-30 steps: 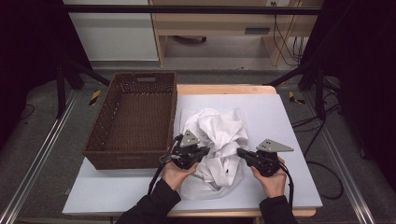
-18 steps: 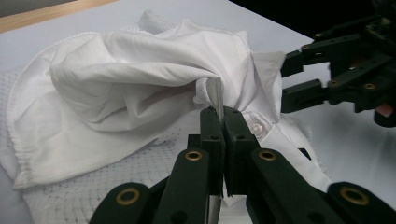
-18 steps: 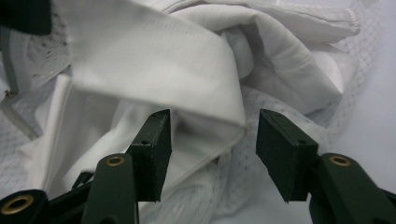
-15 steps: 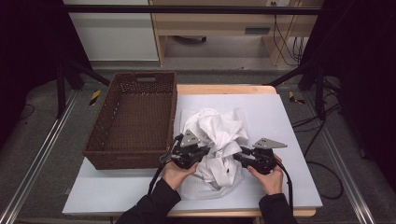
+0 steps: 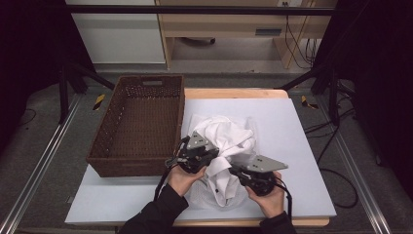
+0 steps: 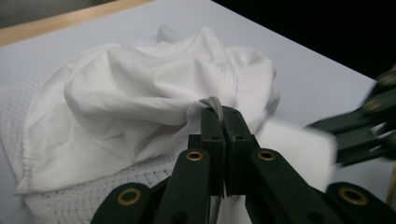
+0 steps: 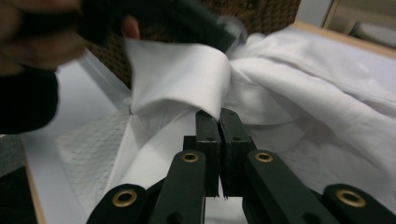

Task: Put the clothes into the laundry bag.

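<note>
A crumpled white garment (image 5: 229,139) lies on a white mesh bag (image 5: 199,195) in the middle of the white table mat. My left gripper (image 5: 216,157) sits at the garment's left edge, and its jaws (image 6: 223,112) are shut on a bunched bit of cloth with a grey cord. A band of the garment (image 7: 177,74) runs from there down to my right gripper (image 7: 218,114). The right jaws have just been closing and now pinch that fold at their tips. In the high view the right gripper (image 5: 234,170) points left, close below the left one.
A dark wicker basket (image 5: 131,165) stands against the mat's left side, its inside bare. The mat (image 5: 292,126) lies open to the right of the garment. A wooden table edge (image 5: 234,92) runs behind it, with cables (image 5: 336,175) on the floor at right.
My right gripper has moved left, toward the left gripper and onto the garment's lower fold. The left gripper has stayed put with its hold on the cloth.
</note>
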### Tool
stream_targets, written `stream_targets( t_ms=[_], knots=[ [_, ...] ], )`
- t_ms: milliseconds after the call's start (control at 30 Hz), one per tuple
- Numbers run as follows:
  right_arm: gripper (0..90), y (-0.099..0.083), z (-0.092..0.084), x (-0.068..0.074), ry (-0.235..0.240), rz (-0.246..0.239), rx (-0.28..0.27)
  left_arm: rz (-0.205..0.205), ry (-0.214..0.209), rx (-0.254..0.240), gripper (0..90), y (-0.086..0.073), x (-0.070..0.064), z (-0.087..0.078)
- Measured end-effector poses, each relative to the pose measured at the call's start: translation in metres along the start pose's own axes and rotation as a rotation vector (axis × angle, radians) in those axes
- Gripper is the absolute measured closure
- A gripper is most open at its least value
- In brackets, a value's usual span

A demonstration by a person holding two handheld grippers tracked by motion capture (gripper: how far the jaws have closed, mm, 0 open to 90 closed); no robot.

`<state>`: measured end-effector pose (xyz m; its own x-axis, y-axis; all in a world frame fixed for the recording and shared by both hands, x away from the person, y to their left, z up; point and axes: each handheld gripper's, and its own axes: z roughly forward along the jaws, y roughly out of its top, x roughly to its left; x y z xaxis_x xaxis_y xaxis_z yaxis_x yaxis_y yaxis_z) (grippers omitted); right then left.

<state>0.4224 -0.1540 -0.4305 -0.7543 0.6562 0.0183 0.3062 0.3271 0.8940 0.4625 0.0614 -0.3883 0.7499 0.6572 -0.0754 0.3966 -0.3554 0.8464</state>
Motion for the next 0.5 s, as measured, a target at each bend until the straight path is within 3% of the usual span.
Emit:
stream_targets(
  t_ms=[33, 100, 133, 200, 367, 500],
  knots=[
    [88.5, 0.000, 0.008, -0.001, -0.004, 0.009, 0.011, 0.011, 0.024, -0.002, 88.6, 0.001, -0.002, -0.001],
    [88.5, -0.002, 0.023, -0.007, 0.005, 0.049, 0.025, -0.002, -0.005, -0.003, 88.5, 0.001, 0.000, -0.002],
    [88.5, -0.002, 0.030, -0.008, 0.007, 0.066, 0.034, 0.004, 0.003, -0.001, 88.6, 0.001, 0.000, -0.002],
    [88.5, -0.003, 0.040, -0.008, -0.005, 0.063, 0.056, 0.007, -0.003, 0.009, 88.6, 0.000, 0.001, -0.001],
    [88.5, -0.004, 0.062, -0.017, -0.095, 0.106, 0.106, -0.010, -0.042, 0.005, 88.8, -0.005, 0.002, -0.004],
    [88.5, -0.005, 0.074, -0.018, -0.216, 0.110, 0.129, 0.006, -0.064, 0.022, 88.9, -0.009, -0.002, -0.001]
  ],
)
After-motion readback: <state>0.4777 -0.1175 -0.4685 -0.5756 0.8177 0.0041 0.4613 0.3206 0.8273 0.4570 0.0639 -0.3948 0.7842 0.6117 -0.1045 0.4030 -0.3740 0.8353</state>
